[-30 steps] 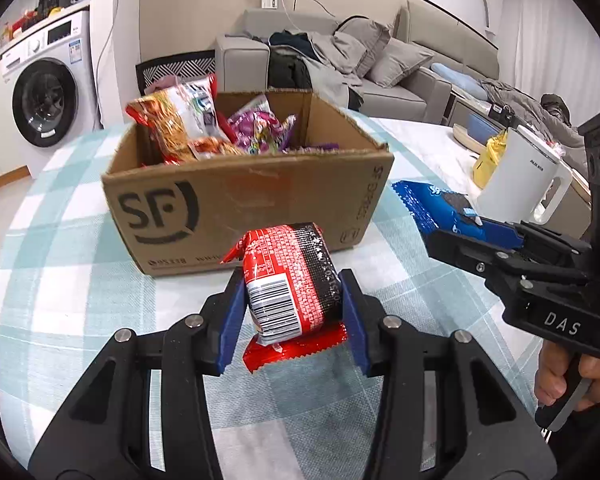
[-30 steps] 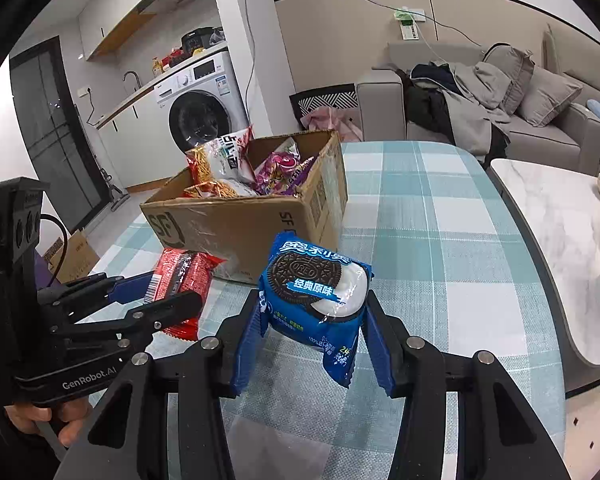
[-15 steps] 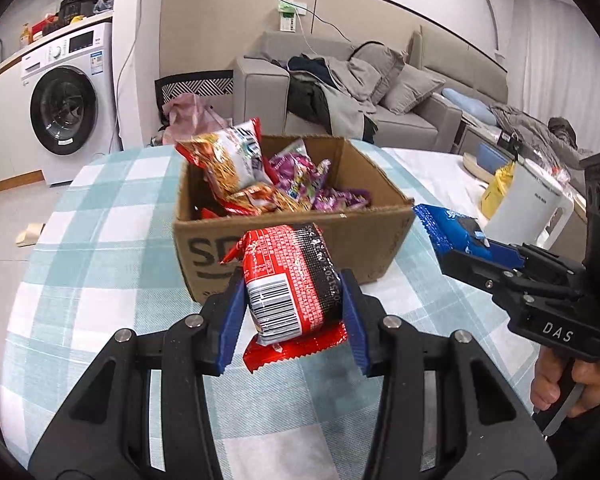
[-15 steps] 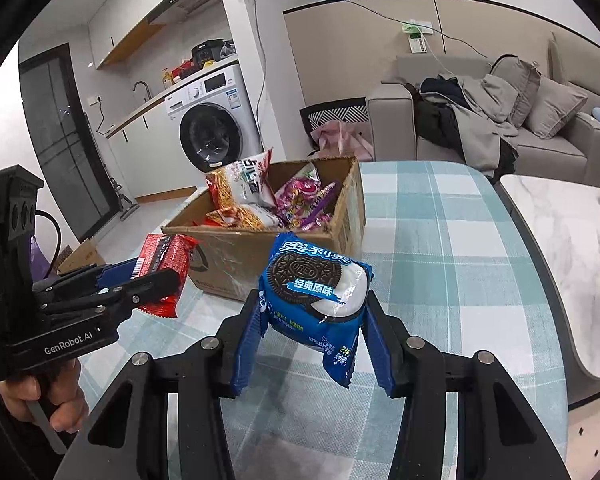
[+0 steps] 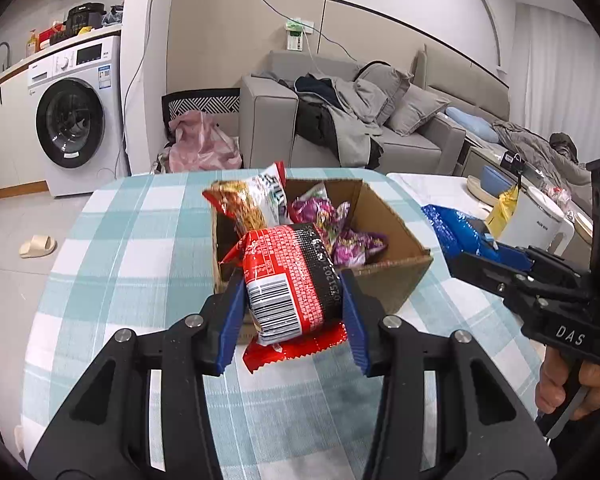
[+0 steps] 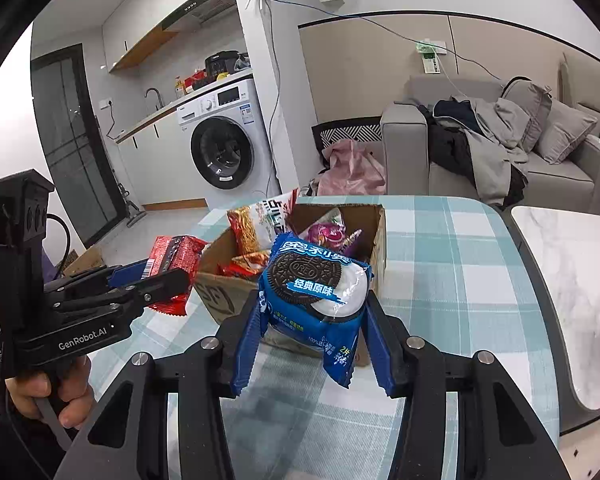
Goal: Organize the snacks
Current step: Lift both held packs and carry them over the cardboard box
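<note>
My left gripper [image 5: 292, 300] is shut on a red and black snack packet [image 5: 290, 280], held in the air just in front of the cardboard box [image 5: 384, 240]. The blue Oreo packet [image 6: 316, 288] sits pinched in my right gripper [image 6: 314, 312], also raised before the cardboard box [image 6: 220, 300]. Inside the box lie an orange noodle bag [image 5: 252, 200] and purple sweet bags [image 5: 340, 236]. In the right wrist view the left gripper [image 6: 156, 276] with its red packet [image 6: 172, 256] hangs to the left of the box. The right gripper [image 5: 484, 252] shows at the right of the left wrist view.
The box stands on a table with a teal checked cloth [image 5: 132, 240]. A white kettle [image 5: 536, 224] and a yellow bag [image 5: 504, 208] sit on a marble top at the right. A washing machine [image 5: 76, 120] and grey sofa [image 5: 340, 120] are beyond the table.
Both grippers have risen with their packets still held. The view now looks down into the open box, whose front wall has dropped lower in both views.
</note>
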The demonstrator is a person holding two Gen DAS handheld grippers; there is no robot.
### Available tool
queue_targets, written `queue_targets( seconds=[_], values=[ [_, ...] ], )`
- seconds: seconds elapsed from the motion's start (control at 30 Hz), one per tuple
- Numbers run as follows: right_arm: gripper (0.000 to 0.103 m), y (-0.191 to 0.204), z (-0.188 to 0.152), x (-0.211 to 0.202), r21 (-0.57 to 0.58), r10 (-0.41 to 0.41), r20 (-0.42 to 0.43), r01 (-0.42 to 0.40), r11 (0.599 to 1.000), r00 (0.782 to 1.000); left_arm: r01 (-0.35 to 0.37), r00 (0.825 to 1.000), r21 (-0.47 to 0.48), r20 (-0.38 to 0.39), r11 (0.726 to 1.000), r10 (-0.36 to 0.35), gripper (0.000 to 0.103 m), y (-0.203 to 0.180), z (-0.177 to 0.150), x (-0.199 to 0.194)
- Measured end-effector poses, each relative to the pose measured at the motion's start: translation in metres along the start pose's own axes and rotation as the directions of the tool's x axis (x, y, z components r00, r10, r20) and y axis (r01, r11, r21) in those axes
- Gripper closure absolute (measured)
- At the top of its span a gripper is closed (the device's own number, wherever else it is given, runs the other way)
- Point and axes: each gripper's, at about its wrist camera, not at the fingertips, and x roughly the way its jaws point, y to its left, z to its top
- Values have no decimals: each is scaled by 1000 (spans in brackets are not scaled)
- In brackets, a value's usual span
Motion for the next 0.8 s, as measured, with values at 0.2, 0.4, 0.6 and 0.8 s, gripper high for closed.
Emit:
queue_targets(
  seconds=[0.2, 0.4, 0.6, 0.8],
  values=[
    [55, 5, 14, 7, -6, 8, 7, -8, 1000, 1000, 2, 1000, 16, 10, 1000, -2, 61, -2, 18, 6],
    [55, 7, 26, 16, -8, 9, 11, -9, 1000, 1000, -2, 1000, 38, 21, 999, 1, 61, -7, 36, 18],
    [55, 5, 36, 28, -9, 5, 9, -5, 1000, 1000, -9, 1000, 51, 20, 999, 8, 61, -8, 51, 36],
    [55, -1, 39, 44, 3, 2, -4, -2, 1000, 1000, -9, 1000, 56, 16, 998, 8, 61, -6, 62, 58]
  ],
)
